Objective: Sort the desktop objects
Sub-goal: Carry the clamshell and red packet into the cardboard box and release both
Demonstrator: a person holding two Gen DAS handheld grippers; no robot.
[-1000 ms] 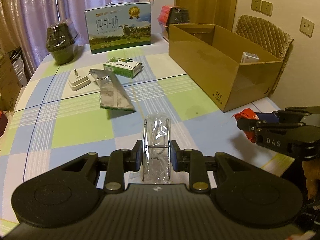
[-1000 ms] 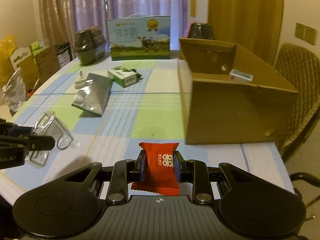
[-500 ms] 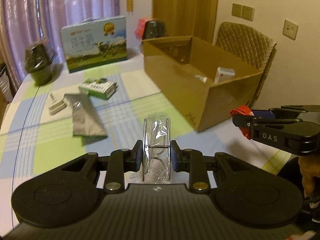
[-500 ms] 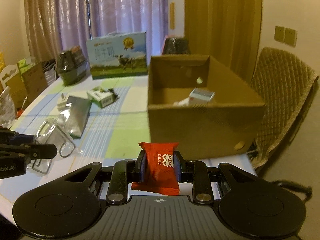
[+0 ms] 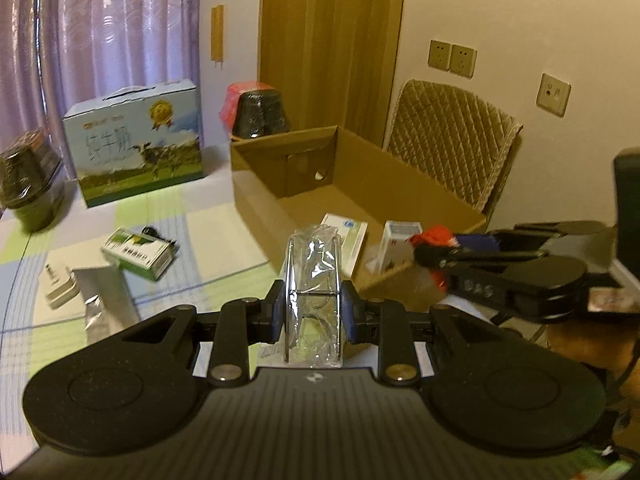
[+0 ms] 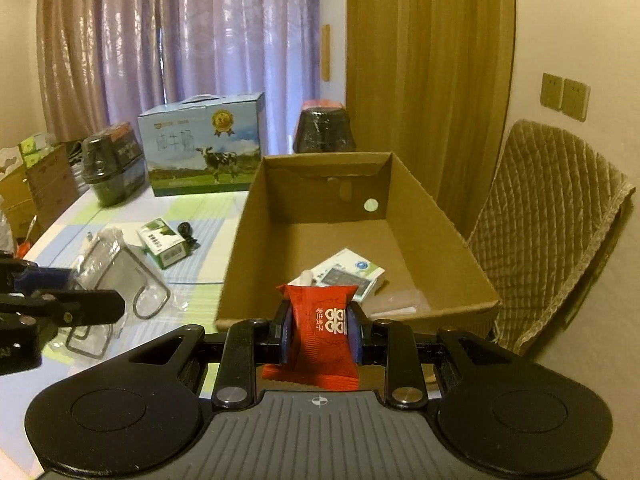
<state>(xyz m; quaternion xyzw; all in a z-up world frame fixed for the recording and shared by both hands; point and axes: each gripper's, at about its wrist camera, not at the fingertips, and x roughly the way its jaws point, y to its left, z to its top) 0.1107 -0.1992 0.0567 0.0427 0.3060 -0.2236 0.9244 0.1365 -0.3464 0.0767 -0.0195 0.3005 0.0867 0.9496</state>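
My left gripper [image 5: 313, 312] pinches a clear plastic packet with a wire frame [image 5: 314, 280], held upright above the table's near edge. My right gripper [image 6: 320, 330] clamps a red snack packet [image 6: 320, 332] at the near wall of the open cardboard box [image 6: 440, 216]. Inside the box lies a white-and-green carton [image 6: 352, 274]. On the checked tablecloth [image 5: 192, 216] left of the box: a green box [image 5: 136, 254] and a white plug [image 5: 58, 286].

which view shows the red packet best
The right wrist view: the red packet sits front-on in the right claw, print readable. The left wrist view shows only a blurred red edge beside the cardboard box.
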